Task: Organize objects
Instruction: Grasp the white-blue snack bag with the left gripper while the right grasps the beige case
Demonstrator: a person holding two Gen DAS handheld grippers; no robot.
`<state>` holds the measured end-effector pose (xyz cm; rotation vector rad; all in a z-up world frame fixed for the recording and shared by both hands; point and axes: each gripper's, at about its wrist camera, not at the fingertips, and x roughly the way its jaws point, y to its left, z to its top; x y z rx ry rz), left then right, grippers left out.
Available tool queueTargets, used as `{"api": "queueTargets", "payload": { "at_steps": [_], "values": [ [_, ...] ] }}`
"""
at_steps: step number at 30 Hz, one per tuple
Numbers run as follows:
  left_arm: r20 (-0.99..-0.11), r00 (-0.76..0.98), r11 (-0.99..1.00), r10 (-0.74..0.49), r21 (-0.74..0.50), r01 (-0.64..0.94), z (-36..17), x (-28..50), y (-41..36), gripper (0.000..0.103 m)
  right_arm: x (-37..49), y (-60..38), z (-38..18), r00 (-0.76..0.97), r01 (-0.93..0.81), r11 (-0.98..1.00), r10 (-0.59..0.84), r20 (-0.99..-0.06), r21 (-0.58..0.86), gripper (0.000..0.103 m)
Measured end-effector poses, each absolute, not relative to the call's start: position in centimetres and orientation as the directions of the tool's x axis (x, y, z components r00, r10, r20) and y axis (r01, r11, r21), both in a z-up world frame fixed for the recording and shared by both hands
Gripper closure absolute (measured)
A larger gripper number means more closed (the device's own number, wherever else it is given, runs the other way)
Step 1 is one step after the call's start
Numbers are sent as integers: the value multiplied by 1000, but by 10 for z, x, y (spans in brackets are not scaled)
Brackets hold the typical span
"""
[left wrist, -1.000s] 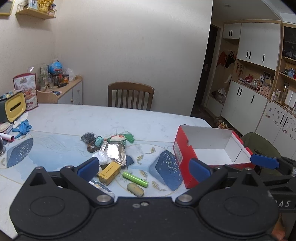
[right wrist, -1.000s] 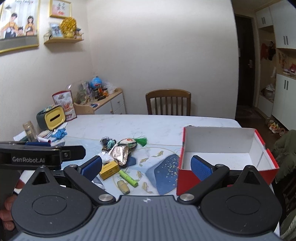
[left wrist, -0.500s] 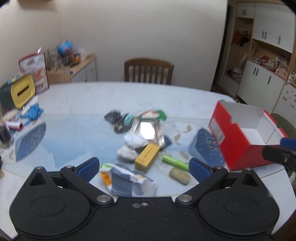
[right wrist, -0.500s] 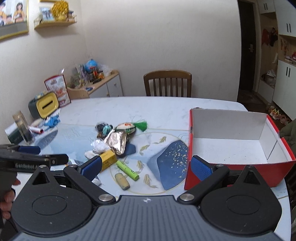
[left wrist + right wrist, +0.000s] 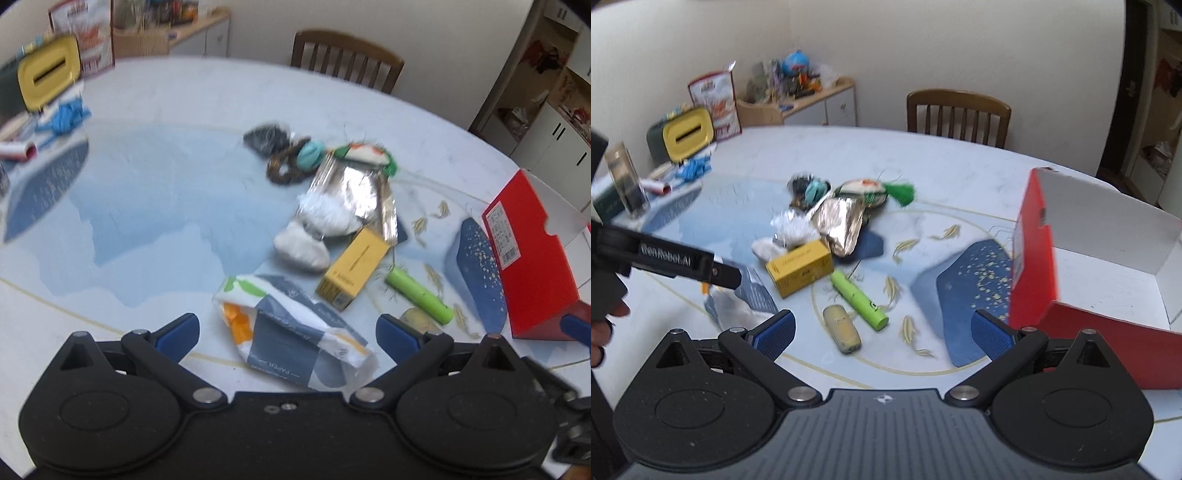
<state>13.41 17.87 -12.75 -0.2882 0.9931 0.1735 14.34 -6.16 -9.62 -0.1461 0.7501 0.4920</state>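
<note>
A pile of small items lies mid-table: a paper packet (image 5: 291, 332), a yellow box (image 5: 352, 267) (image 5: 799, 266), a green tube (image 5: 419, 293) (image 5: 858, 300), a beige oval case (image 5: 842, 329), a foil pouch (image 5: 354, 192) (image 5: 839, 225) and white wads (image 5: 301, 245). An empty red shoebox (image 5: 1104, 280) (image 5: 524, 254) stands at the right. My left gripper (image 5: 288, 332) is open, its fingers astride the paper packet, just above it. My right gripper (image 5: 882, 330) is open over the beige case and green tube, holding nothing.
A teal ball, dark bundle and tasselled pouch (image 5: 871, 187) lie behind the pile. A yellow-lidded tissue box (image 5: 685, 134), a glass and blue cloth (image 5: 66, 116) sit at the table's (image 5: 155, 184) left. A wooden chair (image 5: 956, 112) stands at the far side, a sideboard at the wall.
Both grippers have tilted down and moved closer to the pile. The left one now straddles the paper packet; the right one has dropped toward the beige case. Both stayed open.
</note>
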Motion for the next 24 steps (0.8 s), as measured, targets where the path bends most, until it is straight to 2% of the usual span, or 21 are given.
{"api": "queueTargets", "payload": {
  "at_steps": [5, 12, 14, 18, 24],
  "values": [
    [-866, 498, 948, -34, -186, -259, -143, 142, 181, 2, 155, -38, -122, 581, -511, 859, 357, -732, 13, 3],
    [-878, 474, 955, -70, -197, -223, -155, 149, 183, 4, 172, -17, -146, 518, -520, 853, 351, -780, 39, 7],
    [-880, 468, 955, -86, -206, -213, -158, 150, 184, 7, 176, -13, -151, 499, -520, 853, 353, -792, 52, 10],
    [-876, 472, 956, -98, -215, -201, -160, 151, 188, 20, 182, -10, -155, 465, -506, 858, 362, -808, 93, 15],
    [-869, 476, 954, -134, -244, -177, -160, 152, 197, 33, 190, -5, -160, 434, -485, 866, 362, -825, 124, 30]
  ]
}}
